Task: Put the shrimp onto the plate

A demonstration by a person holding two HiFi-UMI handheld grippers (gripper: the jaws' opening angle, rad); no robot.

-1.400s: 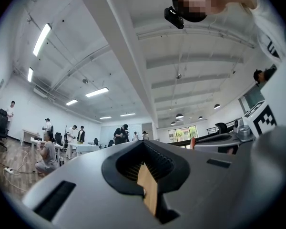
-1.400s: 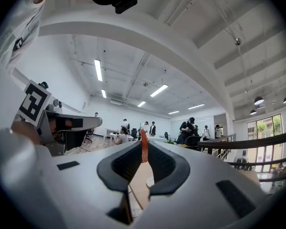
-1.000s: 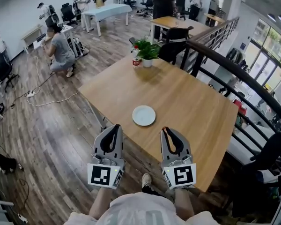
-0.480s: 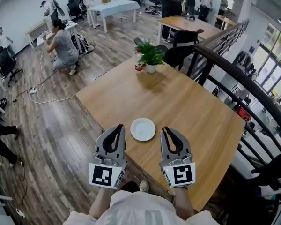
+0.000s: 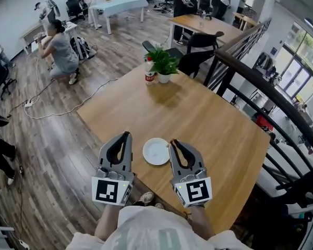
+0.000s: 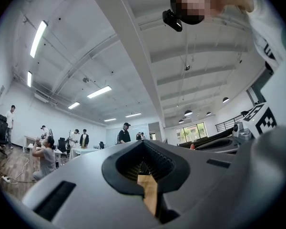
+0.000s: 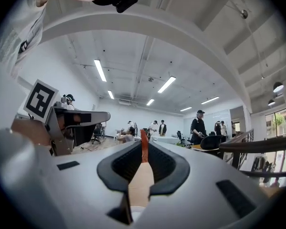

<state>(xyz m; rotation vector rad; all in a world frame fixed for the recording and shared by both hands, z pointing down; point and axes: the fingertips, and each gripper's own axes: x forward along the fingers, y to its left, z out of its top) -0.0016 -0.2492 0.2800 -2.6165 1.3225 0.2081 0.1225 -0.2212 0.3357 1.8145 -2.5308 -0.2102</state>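
Observation:
A white plate (image 5: 156, 151) lies near the front edge of the wooden table (image 5: 198, 113), and it looks bare. No shrimp shows in any view. My left gripper (image 5: 126, 135) hangs just left of the plate, over the table's front-left edge, with its jaws shut and nothing between them. My right gripper (image 5: 173, 141) is just right of the plate, also shut and holding nothing. In the left gripper view the left gripper (image 6: 143, 143) points level across the room. In the right gripper view the right gripper (image 7: 143, 145) does too, and a strip of tabletop shows through its jaws.
A potted green plant (image 5: 164, 60) and a red-labelled bottle (image 5: 149, 75) stand at the table's far corner. A black chair (image 5: 190, 41) is behind them. A dark railing (image 5: 261, 82) runs along the right side. A person (image 5: 60, 48) crouches on the floor at far left.
The view has closed in on the table. Both grippers have come forward, and the plate now sits between their tips instead of ahead of them. The jaws stay shut.

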